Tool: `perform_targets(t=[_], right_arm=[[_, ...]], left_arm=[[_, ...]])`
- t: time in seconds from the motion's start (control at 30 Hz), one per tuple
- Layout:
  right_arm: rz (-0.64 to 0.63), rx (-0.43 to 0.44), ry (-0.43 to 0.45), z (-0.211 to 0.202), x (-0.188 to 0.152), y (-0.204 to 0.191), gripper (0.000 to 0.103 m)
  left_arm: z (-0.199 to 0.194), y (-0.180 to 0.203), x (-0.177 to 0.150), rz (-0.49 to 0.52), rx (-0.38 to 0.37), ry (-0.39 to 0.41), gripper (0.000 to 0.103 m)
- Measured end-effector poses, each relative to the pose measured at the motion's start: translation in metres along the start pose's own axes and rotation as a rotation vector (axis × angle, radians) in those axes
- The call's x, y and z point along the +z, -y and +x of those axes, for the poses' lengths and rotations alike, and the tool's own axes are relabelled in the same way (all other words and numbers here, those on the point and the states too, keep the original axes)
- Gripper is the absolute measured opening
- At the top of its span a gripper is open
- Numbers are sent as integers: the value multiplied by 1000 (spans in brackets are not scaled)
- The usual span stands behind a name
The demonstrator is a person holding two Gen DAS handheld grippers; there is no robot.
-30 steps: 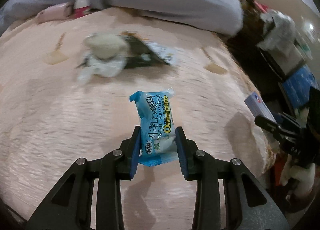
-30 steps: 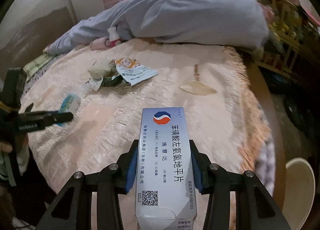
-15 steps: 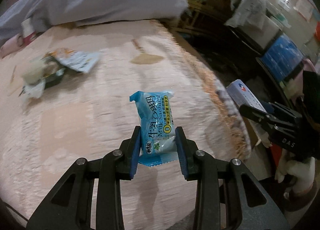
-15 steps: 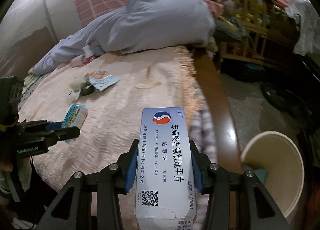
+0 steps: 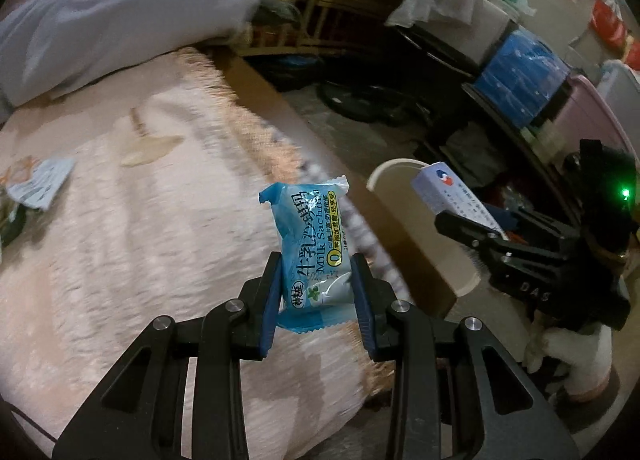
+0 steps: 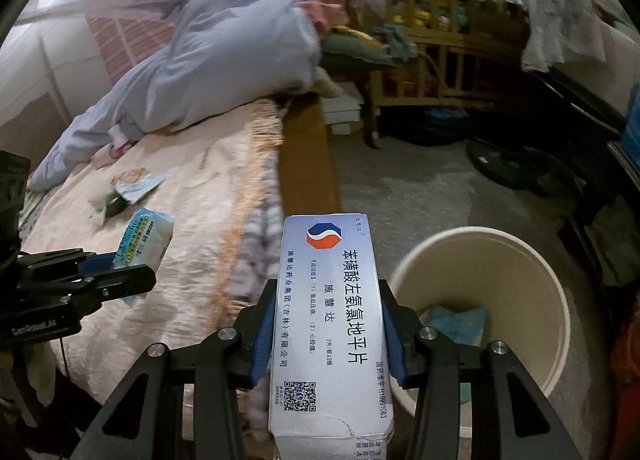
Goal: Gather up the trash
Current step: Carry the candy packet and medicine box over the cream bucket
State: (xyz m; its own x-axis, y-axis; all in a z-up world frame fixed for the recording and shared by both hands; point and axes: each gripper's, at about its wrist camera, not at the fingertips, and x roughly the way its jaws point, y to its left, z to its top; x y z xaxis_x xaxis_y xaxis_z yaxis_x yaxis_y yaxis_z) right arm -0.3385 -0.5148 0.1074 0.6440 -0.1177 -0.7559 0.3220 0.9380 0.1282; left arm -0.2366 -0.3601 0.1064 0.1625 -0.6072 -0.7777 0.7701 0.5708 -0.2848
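The left gripper (image 5: pixel 317 302) is closed on a blue snack wrapper (image 5: pixel 310 244), its two blue pads pressing the lower part of the packet from either side while the crimped upper end stands free above the fingertips. In this view the packet hangs over the fringed edge of the pink bedspread (image 5: pixel 120 228), with the wooden bed rail (image 5: pixel 320 164) just beyond it. The right gripper (image 6: pixel 326 334) is likewise clamped on a white medicine box (image 6: pixel 330 320), gripped across its narrow width about midway along, the printed face turned up toward the camera and the torn end nearest the lens. Beside and just below that box on the right stands a cream waste bin (image 6: pixel 560 316) on the grey floor, its mouth open upward; something bluish lies at the bottom, though the blur makes it hard to say what. From the left wrist view the same bin (image 5: pixel 384 174) shows only as a curved rim, with the medicine box (image 5: pixel 452 196) held over or just in front of it; which cannot be told from this angle. More litter (image 6: pixel 132 190) remains back on the bedspread, near a heap of pale blue bedding (image 6: pixel 224 60): a torn light-blue packet and some crumpled bits lying close together, well apart from both grippers.
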Motion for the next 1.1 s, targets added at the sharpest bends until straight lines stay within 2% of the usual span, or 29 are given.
perform_targets(t=[0.53, 0.77, 1.1], right_arm=[[158, -101, -23, 5, -19, 83, 44], [215, -141, -12, 2, -23, 105, 44], [277, -190, -11, 1, -26, 128, 44]], left_arm=[[56, 70, 30, 65, -82, -51, 31], [81, 93, 40, 88, -108, -79, 31], [101, 106, 46, 96, -128, -86, 32]])
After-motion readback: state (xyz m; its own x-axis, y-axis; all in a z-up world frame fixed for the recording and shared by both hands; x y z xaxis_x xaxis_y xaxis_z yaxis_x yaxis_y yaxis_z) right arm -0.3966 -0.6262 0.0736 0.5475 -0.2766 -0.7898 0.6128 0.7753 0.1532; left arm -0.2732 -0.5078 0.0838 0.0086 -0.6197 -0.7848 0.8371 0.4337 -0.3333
